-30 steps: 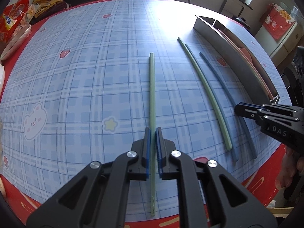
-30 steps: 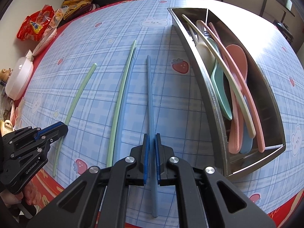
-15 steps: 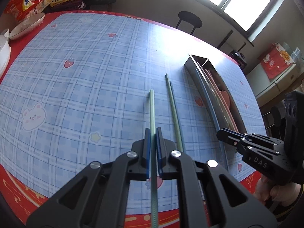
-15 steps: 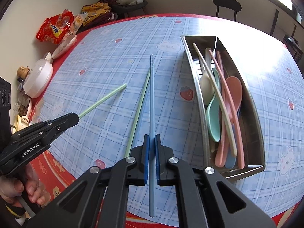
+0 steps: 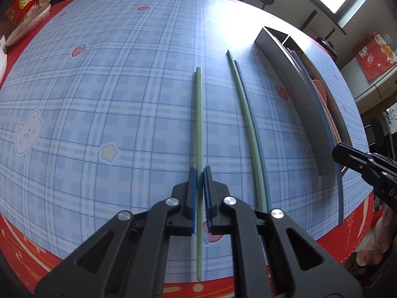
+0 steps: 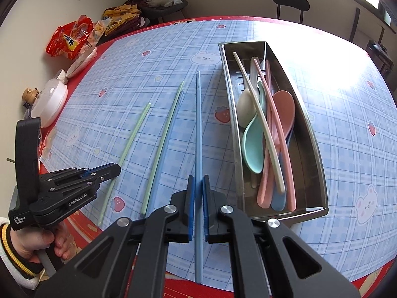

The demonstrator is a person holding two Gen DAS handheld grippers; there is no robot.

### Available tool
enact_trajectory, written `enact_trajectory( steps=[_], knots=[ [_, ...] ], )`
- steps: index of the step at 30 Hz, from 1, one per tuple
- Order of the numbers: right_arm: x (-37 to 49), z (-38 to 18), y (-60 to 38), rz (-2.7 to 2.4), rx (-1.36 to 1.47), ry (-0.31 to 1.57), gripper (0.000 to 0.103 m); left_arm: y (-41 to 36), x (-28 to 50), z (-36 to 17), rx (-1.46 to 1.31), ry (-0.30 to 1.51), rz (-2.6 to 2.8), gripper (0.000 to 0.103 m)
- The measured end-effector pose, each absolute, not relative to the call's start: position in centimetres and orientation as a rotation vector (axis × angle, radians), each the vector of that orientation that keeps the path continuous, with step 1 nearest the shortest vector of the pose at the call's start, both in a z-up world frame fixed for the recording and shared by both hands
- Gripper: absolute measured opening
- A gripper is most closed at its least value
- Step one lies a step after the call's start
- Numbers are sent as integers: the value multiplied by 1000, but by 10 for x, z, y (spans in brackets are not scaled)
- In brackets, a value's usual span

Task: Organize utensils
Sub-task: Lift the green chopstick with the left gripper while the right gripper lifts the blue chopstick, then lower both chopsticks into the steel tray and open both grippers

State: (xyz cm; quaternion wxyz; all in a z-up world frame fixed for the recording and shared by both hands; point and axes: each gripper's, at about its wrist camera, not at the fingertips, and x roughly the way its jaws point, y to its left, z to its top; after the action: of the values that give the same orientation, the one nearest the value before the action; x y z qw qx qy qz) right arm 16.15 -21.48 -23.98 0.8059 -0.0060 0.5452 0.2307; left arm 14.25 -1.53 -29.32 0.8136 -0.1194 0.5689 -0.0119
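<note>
Left wrist view: the left gripper (image 5: 200, 173) is clamped on a green chopstick (image 5: 199, 124) that runs up the middle of the frame. Its lower end is partly hidden by the black finger arms. Right of it, a second green chopstick (image 5: 244, 114) and a blue one beside it (image 5: 255, 134) lie on the tablecloth (image 5: 111, 87), blue plaid with bears and strawberries and a red border. The steel tray (image 5: 302, 104) at upper right shows mostly its outer wall, so its contents are largely hidden. The right gripper (image 5: 347, 154) enters at the right edge, cut off, with a blue chopstick (image 5: 338, 186) running along the tray.

Right wrist view: the right gripper (image 6: 198, 183) is closed on the blue chopstick (image 6: 198, 129), held above the cloth left of the tray (image 6: 310, 134). The tray holds spoons and chopsticks, overlapping and hard to count. At lower left the left gripper (image 6: 116, 170) holds the green chopstick (image 6: 131, 139); a hand (image 6: 37, 245) and striped cuff are cut off by the frame. Snack bags (image 6: 72, 39) and a white lidded dish (image 6: 50, 99) sit at upper left, a stool (image 6: 290, 1) by the wall.
</note>
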Motion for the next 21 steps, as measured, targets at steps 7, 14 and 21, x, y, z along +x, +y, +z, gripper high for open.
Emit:
enact_trajectory(
  steps=[7, 14, 21],
  knots=[
    [157, -243, -222, 494, 2, 1178, 6, -31, 154, -293, -131, 1245, -9, 11],
    [152, -242, -230, 481, 17, 1175, 6, -41, 175, -294, -74, 1240, 6, 11],
    [152, -238, -241, 453, 36, 1171, 6, -17, 176, -294, -306, 1226, -30, 10]
  ],
)
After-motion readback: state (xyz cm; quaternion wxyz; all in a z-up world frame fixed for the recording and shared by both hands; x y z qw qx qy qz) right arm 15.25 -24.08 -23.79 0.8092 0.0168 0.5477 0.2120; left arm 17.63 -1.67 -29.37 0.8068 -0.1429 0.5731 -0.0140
